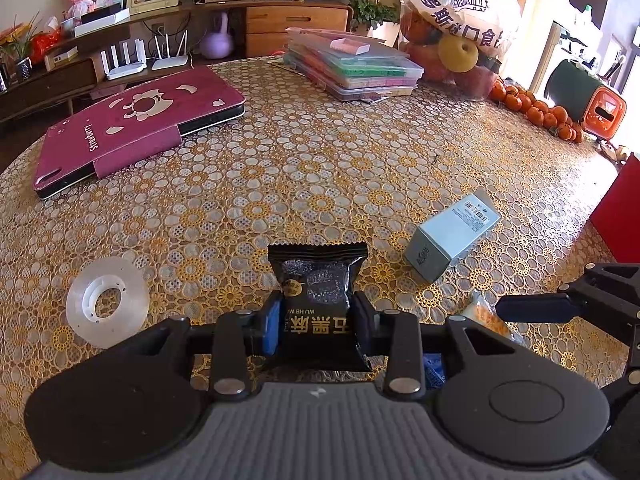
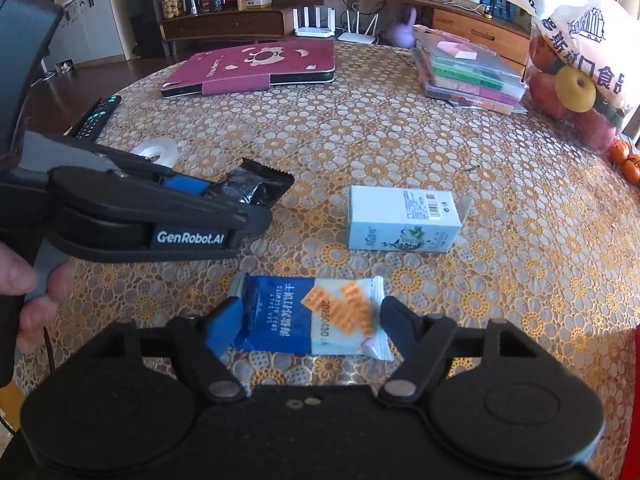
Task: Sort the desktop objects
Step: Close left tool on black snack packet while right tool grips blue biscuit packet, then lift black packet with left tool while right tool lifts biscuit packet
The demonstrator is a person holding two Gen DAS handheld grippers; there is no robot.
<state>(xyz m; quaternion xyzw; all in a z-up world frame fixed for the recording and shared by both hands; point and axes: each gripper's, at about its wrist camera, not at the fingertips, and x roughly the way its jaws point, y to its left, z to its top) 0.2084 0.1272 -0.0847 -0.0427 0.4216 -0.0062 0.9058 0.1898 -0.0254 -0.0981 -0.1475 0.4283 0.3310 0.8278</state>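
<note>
Two snacks in play: we pinch black packet (image 1: 316, 300) in left hand-held gripper (image 1: 316, 320); right hand-held gripper (image 2: 310, 316) spread around biscuit pack (image 2: 308, 316); box (image 2: 400, 218), tape (image 1: 107, 302) unsorted.

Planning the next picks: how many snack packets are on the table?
2: a black packet pinched in the left gripper, and a blue-and-white biscuit packet lying between the right gripper's open jaws. Others may be hidden.

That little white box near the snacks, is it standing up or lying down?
Lying down. The white box rests on a long side on the patterned table, its barcode label facing up and printed front facing sideways.
</note>
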